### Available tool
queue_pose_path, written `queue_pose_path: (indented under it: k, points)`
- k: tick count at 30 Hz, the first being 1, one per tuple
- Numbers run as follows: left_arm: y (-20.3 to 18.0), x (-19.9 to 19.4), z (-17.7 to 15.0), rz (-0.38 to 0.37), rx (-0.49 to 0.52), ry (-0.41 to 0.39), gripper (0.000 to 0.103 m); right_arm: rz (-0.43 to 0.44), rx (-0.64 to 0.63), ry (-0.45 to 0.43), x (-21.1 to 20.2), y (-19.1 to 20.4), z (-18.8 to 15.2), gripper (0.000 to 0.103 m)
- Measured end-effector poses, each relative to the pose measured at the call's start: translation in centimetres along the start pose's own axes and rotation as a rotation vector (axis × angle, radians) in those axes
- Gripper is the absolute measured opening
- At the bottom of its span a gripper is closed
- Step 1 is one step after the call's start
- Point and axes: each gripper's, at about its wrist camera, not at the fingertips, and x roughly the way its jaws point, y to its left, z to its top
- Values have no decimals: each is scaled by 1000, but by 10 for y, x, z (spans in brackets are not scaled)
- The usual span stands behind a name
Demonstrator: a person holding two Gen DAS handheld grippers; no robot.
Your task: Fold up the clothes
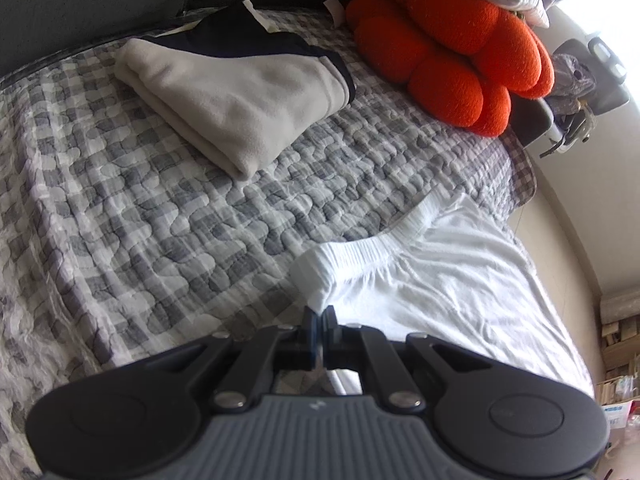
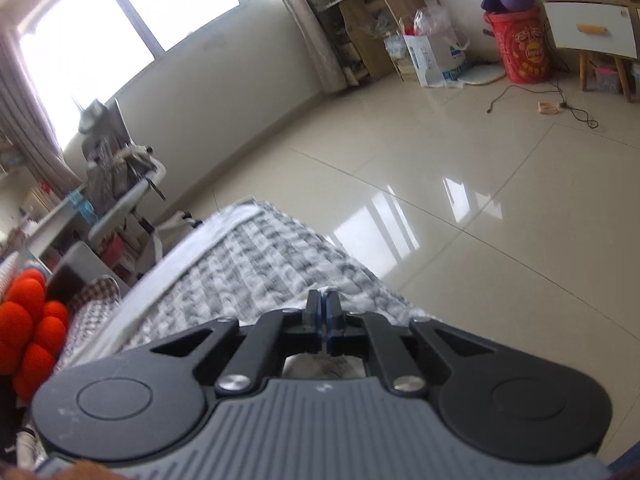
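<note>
one beige garment (image 1: 236, 100) already lies folded on the checked quilt (image 1: 140, 220), while the white shorts (image 1: 432, 280) near the bed's edge remain unfolded, my left gripper (image 1: 320, 316) clenched on their waistband corner and my right gripper (image 2: 323, 300) pinched closed on a bit of white cloth.

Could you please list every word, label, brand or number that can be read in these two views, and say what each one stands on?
No text can be read with certainty.
Red bucket: a round yellow emblem and yellow characters, too blurred to read.
White box on the floor: blue print, too small to read.
Box at the left view's right edge: a blue label, illegible.
White tag behind the orange cushion: no print discernible.
</note>
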Motion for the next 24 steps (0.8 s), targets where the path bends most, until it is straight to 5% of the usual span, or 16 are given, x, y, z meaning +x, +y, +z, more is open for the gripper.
queue_pose_path:
  k: [14,24]
  points:
    - [1,-20,16,-148,-87,-29,2,88,3,-139,-3,43,53,3]
    - [2,-37,18,-192,-142,-57,2,198,64,-156,-28,57,69,3]
